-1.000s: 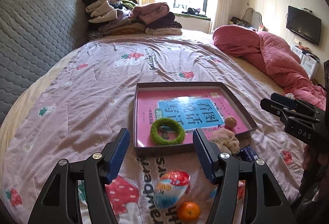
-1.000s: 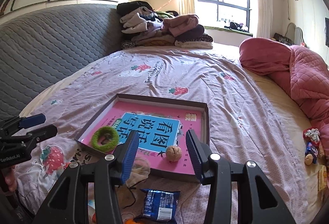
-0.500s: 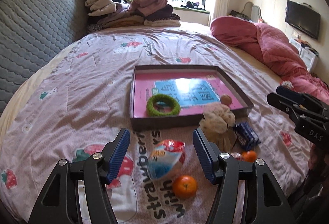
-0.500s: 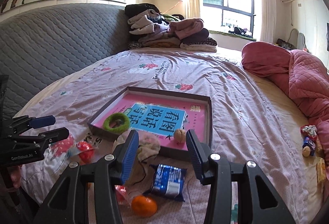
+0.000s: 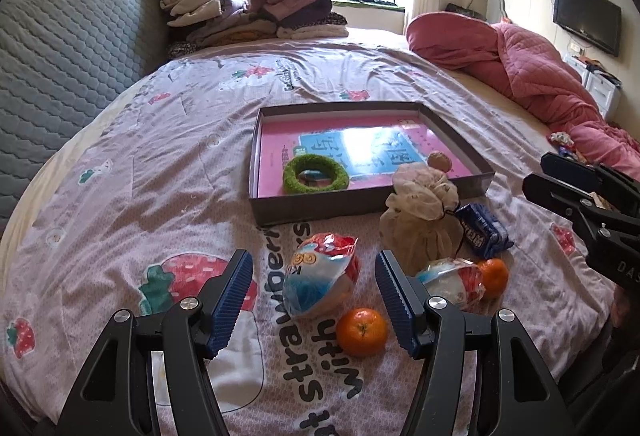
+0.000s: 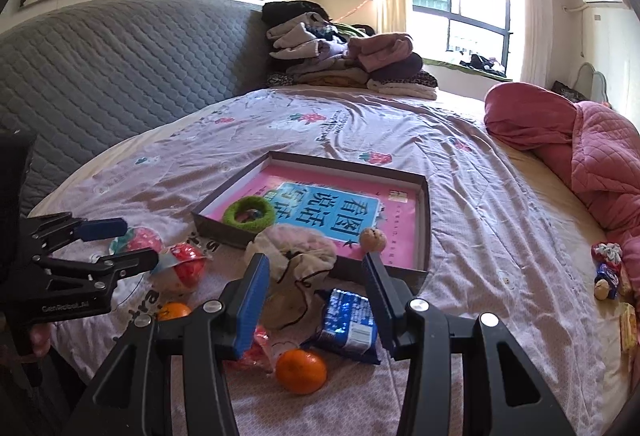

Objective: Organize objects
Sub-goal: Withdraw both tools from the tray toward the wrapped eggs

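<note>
Bedroom with a strawberry-print bedspread point(image 5: 160, 164) holding a shallow box point(image 5: 320, 204) and scattered snacks.
Both tools hover empty: left gripper point(image 5: 314, 294) gapes wide over a snack packet point(image 5: 320, 284); right gripper point(image 6: 314, 294) stands part-open above a cloth pouch point(image 6: 294, 256) and blue packet point(image 6: 350, 320). Oranges point(image 5: 362, 332) lie nearest; a green ring point(image 5: 316, 174) and what may be a walnut point(image 5: 439, 161) sit inside the box.

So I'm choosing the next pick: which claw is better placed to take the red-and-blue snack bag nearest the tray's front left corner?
Left. The left claw is open with the snack bag between its fingers; the right claw faces the blue packet.
</note>
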The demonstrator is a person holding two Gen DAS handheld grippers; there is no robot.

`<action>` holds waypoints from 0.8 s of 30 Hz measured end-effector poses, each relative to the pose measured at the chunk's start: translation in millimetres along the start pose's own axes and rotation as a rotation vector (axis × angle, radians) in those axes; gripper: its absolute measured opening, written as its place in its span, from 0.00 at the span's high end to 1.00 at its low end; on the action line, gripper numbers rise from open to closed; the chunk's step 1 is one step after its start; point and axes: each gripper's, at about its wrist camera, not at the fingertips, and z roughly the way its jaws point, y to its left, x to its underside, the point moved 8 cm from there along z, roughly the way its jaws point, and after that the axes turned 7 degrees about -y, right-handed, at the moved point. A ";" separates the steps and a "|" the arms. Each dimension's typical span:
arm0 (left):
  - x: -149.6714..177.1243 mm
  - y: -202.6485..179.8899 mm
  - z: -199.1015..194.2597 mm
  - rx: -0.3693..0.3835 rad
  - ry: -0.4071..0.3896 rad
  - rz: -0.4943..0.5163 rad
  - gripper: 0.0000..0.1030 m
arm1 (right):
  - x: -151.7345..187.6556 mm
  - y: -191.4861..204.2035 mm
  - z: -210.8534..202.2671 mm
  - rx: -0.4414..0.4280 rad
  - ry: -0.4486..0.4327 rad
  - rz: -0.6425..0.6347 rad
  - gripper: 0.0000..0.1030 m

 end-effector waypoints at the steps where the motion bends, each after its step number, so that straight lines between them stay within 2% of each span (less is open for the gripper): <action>1: 1.0 0.1 -0.1 0.002 0.000 -0.001 0.37 | 0.9 2.1 -0.2 -0.003 0.002 -0.005 0.53; 7: 5.9 0.1 -1.5 0.006 0.011 0.004 0.37 | 10.4 16.9 -2.2 -0.031 0.018 -0.052 0.49; 13: 10.3 -1.1 -5.1 0.010 0.015 0.016 0.37 | 23.7 38.9 -1.7 -0.059 0.044 -0.124 0.48; 24: 18.2 -1.1 -7.2 0.025 0.038 0.022 0.37 | 44.1 60.7 3.7 -0.115 0.097 -0.180 0.48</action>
